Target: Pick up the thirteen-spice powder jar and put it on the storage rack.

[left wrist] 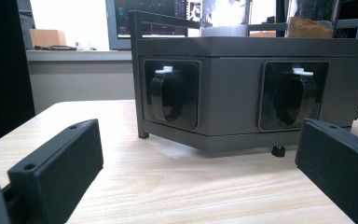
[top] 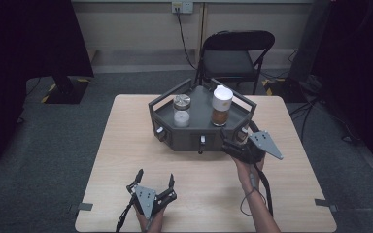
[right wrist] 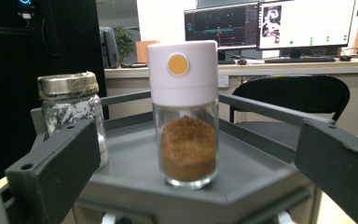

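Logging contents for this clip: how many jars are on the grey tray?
2. A white-capped jar of brown powder stands right of centre, in front of the right gripper. A metal-lidded jar of white powder stands to its left. None seem hidden.

Between our right fingers [right wrist: 51, 177] we see a clear glossy glass jar [right wrist: 188, 154] with a smooth white plastic cap; the tray [right wrist: 256, 179] looks matt grey, the worktop [left wrist: 177, 182] pale wood-grain.
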The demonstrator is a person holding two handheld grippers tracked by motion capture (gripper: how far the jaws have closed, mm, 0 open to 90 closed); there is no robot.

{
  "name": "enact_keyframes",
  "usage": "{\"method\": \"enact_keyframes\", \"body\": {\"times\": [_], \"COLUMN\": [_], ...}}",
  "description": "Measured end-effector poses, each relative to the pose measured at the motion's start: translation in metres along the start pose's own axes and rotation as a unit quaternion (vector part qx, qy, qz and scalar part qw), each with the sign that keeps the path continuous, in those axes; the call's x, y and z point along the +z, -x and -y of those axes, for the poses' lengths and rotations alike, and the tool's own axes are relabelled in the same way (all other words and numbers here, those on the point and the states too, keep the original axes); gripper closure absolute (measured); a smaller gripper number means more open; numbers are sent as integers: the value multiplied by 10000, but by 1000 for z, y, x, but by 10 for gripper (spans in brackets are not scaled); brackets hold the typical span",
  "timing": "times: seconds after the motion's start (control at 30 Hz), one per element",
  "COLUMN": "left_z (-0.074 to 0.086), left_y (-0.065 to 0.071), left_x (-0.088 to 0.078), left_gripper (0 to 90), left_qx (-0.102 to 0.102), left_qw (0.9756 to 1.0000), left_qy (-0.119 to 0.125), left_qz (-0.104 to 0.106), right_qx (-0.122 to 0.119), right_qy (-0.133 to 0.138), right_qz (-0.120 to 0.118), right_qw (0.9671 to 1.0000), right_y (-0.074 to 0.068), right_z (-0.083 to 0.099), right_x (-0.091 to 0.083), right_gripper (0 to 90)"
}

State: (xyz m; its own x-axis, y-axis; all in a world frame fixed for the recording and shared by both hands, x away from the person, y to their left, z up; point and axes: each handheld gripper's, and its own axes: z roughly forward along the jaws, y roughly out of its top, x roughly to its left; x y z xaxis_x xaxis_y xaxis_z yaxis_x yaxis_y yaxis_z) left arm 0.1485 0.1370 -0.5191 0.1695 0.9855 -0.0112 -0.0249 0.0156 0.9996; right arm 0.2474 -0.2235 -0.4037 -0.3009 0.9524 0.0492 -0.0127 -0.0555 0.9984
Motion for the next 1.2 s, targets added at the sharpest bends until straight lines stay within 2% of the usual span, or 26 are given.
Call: {"method": "enact_keyframes", "body": {"times": [0.17, 0.33, 0.67, 0.8, 1.03, 1.1, 1.17, 1.2], "left_z": [0, 0, 0, 0, 0, 0, 0, 0], "left_y": [0, 0, 0, 0, 0, 0, 0, 0], "left_x": [0, 0, 0, 0, 0, 0, 0, 0], "left_gripper": [1, 1, 1, 1, 1, 1, 1, 1], "left_qx": [-1, 0, 0, 0, 1, 0, 0, 0], "left_qw": [10000, 10000, 10000, 10000, 10000, 10000, 10000, 10000], "left_qy": [2, 3, 5, 4, 4, 4, 5, 4], "left_qz": [2, 2, 1, 1, -5, -5, -5, -7], "right_qx": [14, -288, -306, -58, 55, 13, -177, -175], "right_qy": [18, 88, 93, 94, 62, 34, -38, -50], "right_qz": [-11, 53, 218, 286, 408, 449, 502, 522], "right_qw": [10000, 9995, 9993, 9995, 9991, 9990, 9986, 9985], "right_y": [-2, -8, -12, -8, -8, -10, -13, -13], "right_z": [9, 21, 43, 51, 69, 74, 77, 79], "right_x": [-16, -29, -56, -67, -85, -87, -89, -90], "right_gripper": [0, 0, 0, 0, 0, 0, 0, 0]}}
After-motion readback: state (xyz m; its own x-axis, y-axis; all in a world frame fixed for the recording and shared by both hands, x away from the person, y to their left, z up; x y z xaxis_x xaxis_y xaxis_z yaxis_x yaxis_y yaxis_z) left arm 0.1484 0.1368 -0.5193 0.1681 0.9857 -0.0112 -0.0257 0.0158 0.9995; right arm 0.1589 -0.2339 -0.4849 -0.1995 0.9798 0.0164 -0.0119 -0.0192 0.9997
